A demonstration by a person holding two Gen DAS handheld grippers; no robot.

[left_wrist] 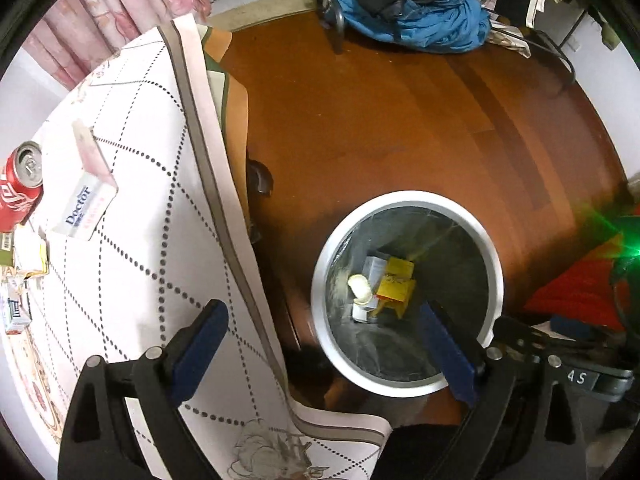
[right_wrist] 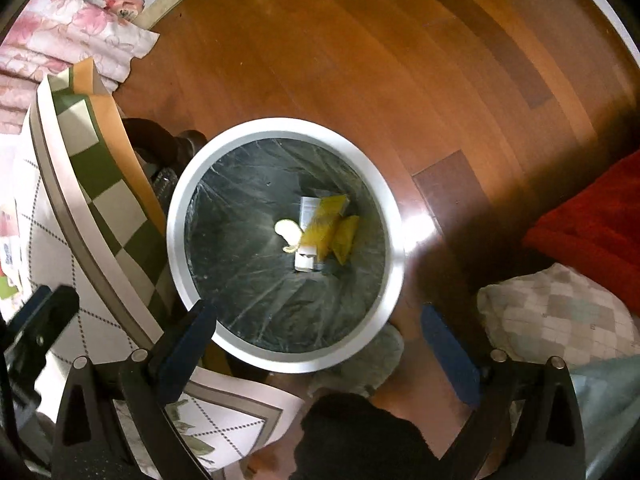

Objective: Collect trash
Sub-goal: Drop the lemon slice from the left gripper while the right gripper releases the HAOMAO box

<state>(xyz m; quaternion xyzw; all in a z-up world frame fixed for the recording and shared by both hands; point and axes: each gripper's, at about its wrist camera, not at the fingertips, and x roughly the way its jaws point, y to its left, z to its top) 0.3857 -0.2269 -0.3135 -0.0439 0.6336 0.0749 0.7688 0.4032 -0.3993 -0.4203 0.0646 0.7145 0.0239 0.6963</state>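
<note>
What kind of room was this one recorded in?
Most likely a lived-in home room, perhaps a bedroom or living room: wooden floor, pink floral curtains, a clothes pile on a chair, and a table under a patterned cloth beside a lined trash bin.

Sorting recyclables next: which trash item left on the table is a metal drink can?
The red cola can at the table's far-left edge; the other items there are cardboard boxes.

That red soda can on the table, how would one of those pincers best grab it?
The red can seems to stand upright near the table's far edge, its opened top showing. I would probably close the open left gripper across the round body's middle, coming from the side facing the white Doctor box; packets crowd its near side.
</note>
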